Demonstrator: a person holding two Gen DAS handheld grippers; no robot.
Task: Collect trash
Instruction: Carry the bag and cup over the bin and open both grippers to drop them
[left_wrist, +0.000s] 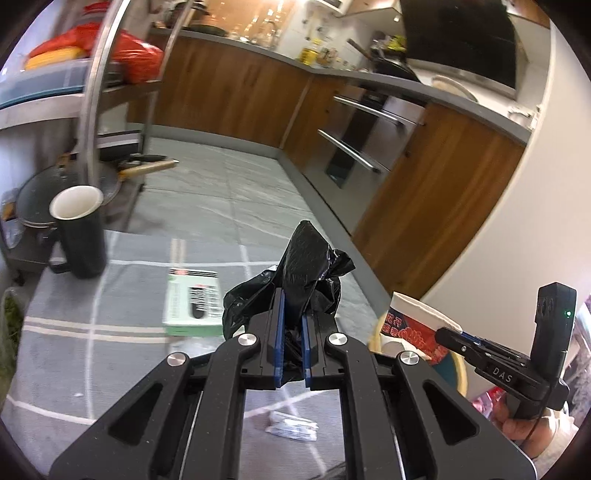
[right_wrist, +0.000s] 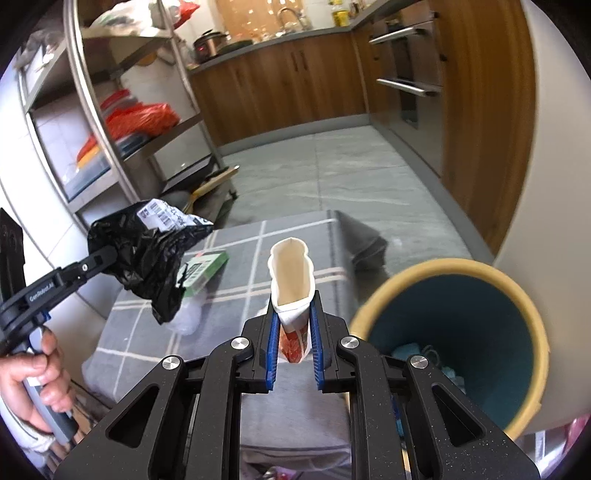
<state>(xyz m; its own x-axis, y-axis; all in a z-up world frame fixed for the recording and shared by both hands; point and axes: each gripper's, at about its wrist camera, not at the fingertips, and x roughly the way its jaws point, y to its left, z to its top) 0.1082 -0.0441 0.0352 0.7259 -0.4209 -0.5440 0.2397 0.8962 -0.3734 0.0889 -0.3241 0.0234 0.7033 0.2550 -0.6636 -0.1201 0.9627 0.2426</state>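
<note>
My left gripper (left_wrist: 291, 310) is shut on a crumpled black plastic bag (left_wrist: 295, 273), held above the grey checked tablecloth (left_wrist: 110, 325). From the right wrist the same black bag (right_wrist: 147, 254) hangs at the left, with a white printed label on top. My right gripper (right_wrist: 293, 306) is shut on a squashed paper cup (right_wrist: 291, 273), white inside with red print, its mouth pointing away. In the left wrist view that paper cup (left_wrist: 410, 325) shows at the right, over the bin. The bin (right_wrist: 517, 295), teal inside with a cream rim, stands just right of the cup.
On the cloth lie a green and white box (left_wrist: 192, 306), a small white wrapper (left_wrist: 291, 432) and a tall dark mug (left_wrist: 79, 229). A steel shelf rack (right_wrist: 96, 110) with red bags stands left. Wooden kitchen cabinets (left_wrist: 236, 96) and grey floor lie beyond the table edge.
</note>
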